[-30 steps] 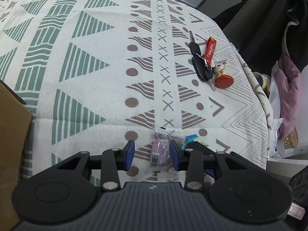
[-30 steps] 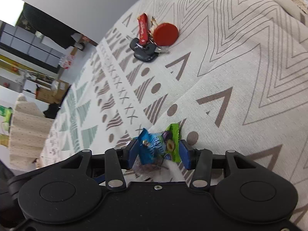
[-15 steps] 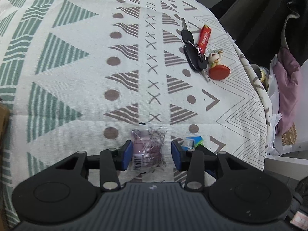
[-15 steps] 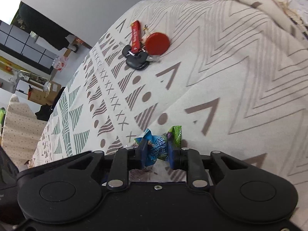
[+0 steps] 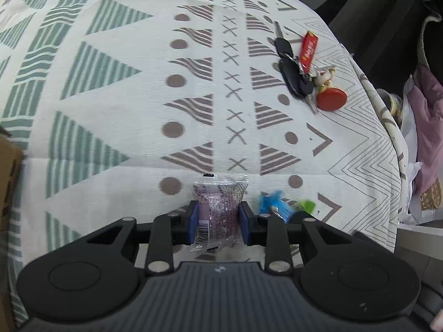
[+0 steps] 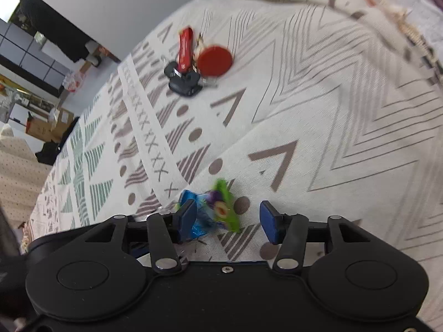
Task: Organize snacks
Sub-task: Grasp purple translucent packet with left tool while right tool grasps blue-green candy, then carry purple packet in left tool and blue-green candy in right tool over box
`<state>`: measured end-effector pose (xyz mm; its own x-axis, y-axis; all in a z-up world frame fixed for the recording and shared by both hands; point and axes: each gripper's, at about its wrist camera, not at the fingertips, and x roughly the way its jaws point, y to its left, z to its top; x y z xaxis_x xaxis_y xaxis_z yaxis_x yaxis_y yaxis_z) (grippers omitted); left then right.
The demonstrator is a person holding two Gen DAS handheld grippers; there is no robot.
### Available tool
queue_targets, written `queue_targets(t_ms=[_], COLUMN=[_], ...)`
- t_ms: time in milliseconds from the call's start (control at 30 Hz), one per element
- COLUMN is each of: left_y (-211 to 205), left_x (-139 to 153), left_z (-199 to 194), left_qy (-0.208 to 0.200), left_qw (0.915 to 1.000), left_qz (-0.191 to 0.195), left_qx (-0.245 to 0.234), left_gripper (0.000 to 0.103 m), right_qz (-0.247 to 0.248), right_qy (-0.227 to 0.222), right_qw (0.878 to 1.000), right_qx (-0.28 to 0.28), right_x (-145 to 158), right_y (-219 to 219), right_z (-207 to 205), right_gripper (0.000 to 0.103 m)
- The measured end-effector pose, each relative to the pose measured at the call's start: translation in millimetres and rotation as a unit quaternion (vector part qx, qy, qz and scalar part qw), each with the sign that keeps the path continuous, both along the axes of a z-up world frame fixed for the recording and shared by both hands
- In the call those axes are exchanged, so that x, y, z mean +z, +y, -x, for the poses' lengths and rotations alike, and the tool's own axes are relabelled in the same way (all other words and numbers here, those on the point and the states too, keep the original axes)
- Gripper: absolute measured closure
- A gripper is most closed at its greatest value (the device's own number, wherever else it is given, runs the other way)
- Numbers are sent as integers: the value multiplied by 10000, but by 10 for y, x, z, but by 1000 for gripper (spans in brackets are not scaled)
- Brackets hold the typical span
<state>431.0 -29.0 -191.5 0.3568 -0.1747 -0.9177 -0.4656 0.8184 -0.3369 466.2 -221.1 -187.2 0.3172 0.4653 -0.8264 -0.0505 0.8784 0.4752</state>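
Two snacks on the patterned tablecloth (image 5: 116,88) covering the counter, near its front edge, just beside each other.

Left gripper (image 5: 218,222): jaws narrowed onto the clear pinkish-purple snack packet (image 5: 218,210), both blue pads touching its sides. The packet's far end sticks out ahead of the pads and looks to be resting on the cloth, so gripped but not clearly lifted.

Right gripper (image 6: 228,220): jaws wide apart. The blue-and-green wrapped candy (image 6: 213,211) lies on the cloth against the left pad, clear gap to the right pad. Not held. The same candy shows in the left wrist view, just right of the left gripper.

Non-task clutter: key bunch (image 5: 300,76) with a red strap and red round tag, well apart from the snacks, further back on the cloth. Cardboard box corner (image 5: 8,171) at left edge of the left view, possibly the container, can't confirm.

Progress: early to middle. No sorted pile or snack container is visible in either view. One snack secured for moving, the other loose. Left to do, by my read: carry the packet to its place, then re-grip and place the candy. Any further snacks out of view, can't tell.
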Motion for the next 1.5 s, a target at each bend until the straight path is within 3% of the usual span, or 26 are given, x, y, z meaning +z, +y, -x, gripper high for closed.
queue_targets(t_ms=[100, 167, 200, 233, 267, 300, 800, 1500], left_y=[107, 159, 186, 211, 234, 255, 328, 608], left_x=[22, 44, 57, 68, 75, 78, 478, 1183], left_z=[94, 156, 188, 220, 251, 278, 752, 1640], left_qy=[19, 49, 51, 49, 55, 62, -294, -898], left_qw=[10000, 9999, 9999, 9999, 9998, 9998, 9994, 9958], left_qz=[23, 20, 18, 14, 11, 16, 77, -52], left_qx=[68, 98, 124, 149, 176, 195, 134, 190], left_gripper=[74, 74, 74, 74, 74, 74, 74, 74], right_qz=[-76, 18, 97, 72, -50, -103, -469, -799], right_qy=[-82, -164, -200, -223, -130, 24, -370, -975], right_qw=[9999, 9993, 9989, 9987, 9987, 9988, 9980, 9911], right_qx=[121, 350, 408, 455, 483, 483, 214, 434], right_x=[-28, -30, -25, -14, -19, -33, 495, 1173], right_y=[111, 219, 253, 266, 264, 265, 166, 431], right_z=[-25, -40, -41, -43, -52, -52, 522, 1367], right_gripper=[41, 40, 46, 67, 79, 83, 84, 84])
